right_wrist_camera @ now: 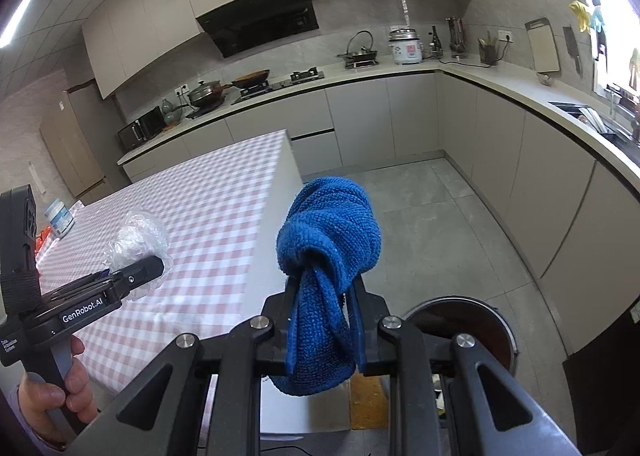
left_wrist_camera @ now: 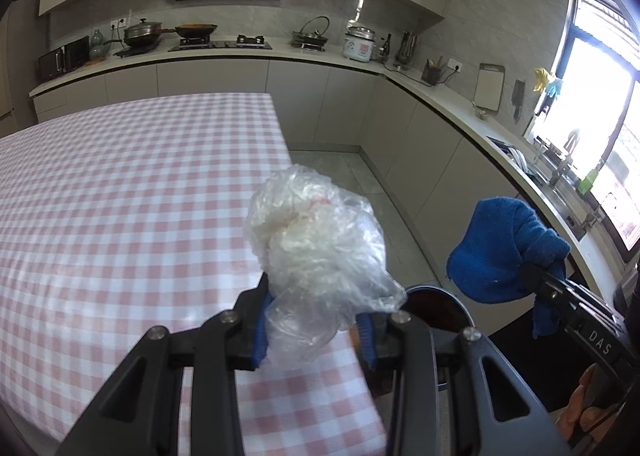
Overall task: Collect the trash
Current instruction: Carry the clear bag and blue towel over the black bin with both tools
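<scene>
Up close, the left tool [left_wrist_camera: 316, 330] pinches a crumpled plastic bag [left_wrist_camera: 320, 252] above the checkered table [left_wrist_camera: 120, 196], a round bin [left_wrist_camera: 436, 304] just beyond its right finger. Only the right view shows the right tool [right_wrist_camera: 325, 296] clamped on the blue cloth [right_wrist_camera: 330, 240], the jar [right_wrist_camera: 59, 218] far left, and the hand [right_wrist_camera: 52, 396].

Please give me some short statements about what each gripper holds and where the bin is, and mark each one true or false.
1. The left gripper holds a crumpled plastic bag. True.
2. The right gripper is open. False: it is shut on a blue cloth.
3. The bin stands on the table. False: it stands on the floor beside it.
4. The bag is above the table's edge. True.
</scene>
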The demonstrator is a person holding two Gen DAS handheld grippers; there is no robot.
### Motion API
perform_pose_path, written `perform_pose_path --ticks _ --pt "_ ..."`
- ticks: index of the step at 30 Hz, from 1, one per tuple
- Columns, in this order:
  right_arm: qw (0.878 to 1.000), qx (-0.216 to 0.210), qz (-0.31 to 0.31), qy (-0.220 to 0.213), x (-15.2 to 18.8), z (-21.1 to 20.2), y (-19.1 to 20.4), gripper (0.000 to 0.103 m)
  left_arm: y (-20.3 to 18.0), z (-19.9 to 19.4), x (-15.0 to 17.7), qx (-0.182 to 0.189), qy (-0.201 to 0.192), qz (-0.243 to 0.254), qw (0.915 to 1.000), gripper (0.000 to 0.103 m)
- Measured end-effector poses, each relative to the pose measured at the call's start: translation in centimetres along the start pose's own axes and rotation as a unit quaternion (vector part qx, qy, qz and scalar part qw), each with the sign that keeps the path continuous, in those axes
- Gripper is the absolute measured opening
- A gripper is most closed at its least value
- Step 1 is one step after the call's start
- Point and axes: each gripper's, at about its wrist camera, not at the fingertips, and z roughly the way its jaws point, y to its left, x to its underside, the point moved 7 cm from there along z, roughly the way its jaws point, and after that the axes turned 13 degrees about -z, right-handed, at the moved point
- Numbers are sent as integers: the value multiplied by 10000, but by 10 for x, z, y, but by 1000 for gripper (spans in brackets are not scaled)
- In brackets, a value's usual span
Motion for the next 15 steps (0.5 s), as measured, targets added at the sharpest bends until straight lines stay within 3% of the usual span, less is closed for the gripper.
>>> perform_pose_path --ticks 11,15 --pt "9974 619 358 32 37 -52 -45 23 -39 1 22 265 215 359 9988 37" --pt "9971 605 452 113 55 -57 -59 23 -62 1 40 256 269 567 9977 37"
